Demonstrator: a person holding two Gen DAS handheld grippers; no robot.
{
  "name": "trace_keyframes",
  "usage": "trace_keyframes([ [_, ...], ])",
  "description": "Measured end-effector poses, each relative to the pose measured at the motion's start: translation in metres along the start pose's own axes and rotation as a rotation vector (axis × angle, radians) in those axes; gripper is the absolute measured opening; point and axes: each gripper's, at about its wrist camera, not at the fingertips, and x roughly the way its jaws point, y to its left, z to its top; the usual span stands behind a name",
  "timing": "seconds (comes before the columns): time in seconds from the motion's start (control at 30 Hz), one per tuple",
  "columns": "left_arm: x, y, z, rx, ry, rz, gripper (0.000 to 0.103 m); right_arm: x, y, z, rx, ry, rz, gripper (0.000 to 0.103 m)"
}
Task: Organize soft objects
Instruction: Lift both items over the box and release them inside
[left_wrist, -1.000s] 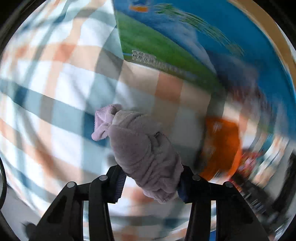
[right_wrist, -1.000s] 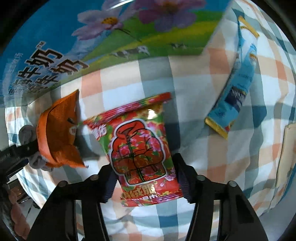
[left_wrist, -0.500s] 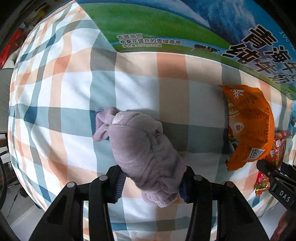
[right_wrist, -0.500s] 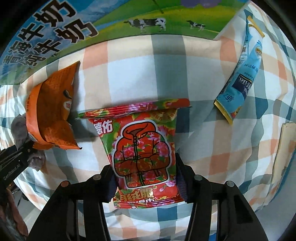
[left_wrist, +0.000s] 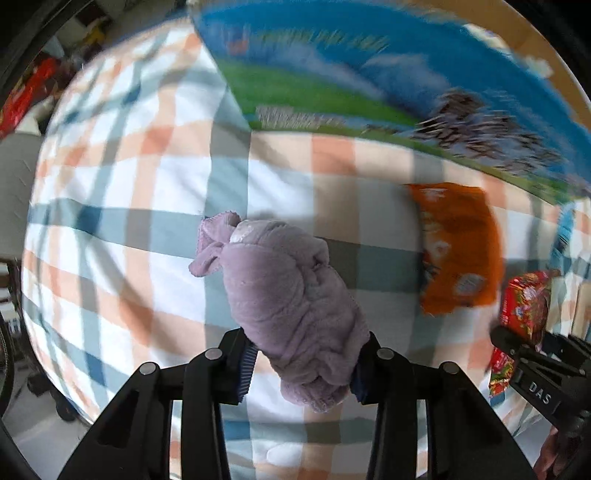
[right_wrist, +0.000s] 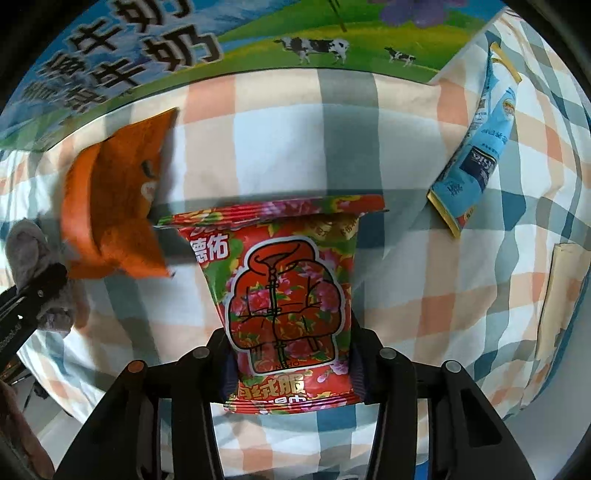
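The left gripper (left_wrist: 301, 363) has its fingers squeezed shut on a soft purple cloth (left_wrist: 288, 306). The cloth is bunched up like a roll and sticks out ahead of the fingers, above the checked cloth (left_wrist: 122, 236) on the surface. It is held by its near end, likely so it can be carried without falling open.

The right gripper (right_wrist: 291, 363) has its fingers closed on a red flowery packet (right_wrist: 286, 295), pinched at the bottom so the rest stands out in front.

To the left of those fingers lies an orange packet (right_wrist: 114, 218). A blue packet (right_wrist: 480, 147) lies off to the right. Past the fingers stands a big milk box (right_wrist: 258, 40), maybe where the soft things should go.
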Motion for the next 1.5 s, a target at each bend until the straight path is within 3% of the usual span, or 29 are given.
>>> trace_keyframes([
  [0.3, -0.108, -0.026, -0.022, 0.101, -0.213, -0.055, 0.037, -0.093, 0.015, -0.037, -0.059, -0.157, 0.071, 0.048],
  [0.47, -0.158, -0.028, 0.005, 0.124, -0.306, -0.096, 0.037, -0.161, 0.013, -0.042, -0.067, -0.277, 0.111, 0.048],
  [0.77, -0.207, -0.021, 0.05, 0.133, -0.403, -0.132, 0.037, -0.234, -0.011, -0.001, -0.053, -0.395, 0.152, 0.048],
  [1.1, -0.186, -0.013, 0.142, 0.102, -0.273, -0.178, 0.037, -0.231, -0.021, 0.094, -0.018, -0.388, 0.11, 0.048],
  [1.37, -0.126, -0.01, 0.201, 0.082, -0.101, -0.182, 0.037, -0.181, -0.028, 0.158, 0.017, -0.287, 0.064, 0.048],
  [1.5, -0.099, -0.014, 0.222, 0.088, -0.044, -0.164, 0.037, -0.155, -0.031, 0.174, 0.025, -0.242, 0.032, 0.048],
])
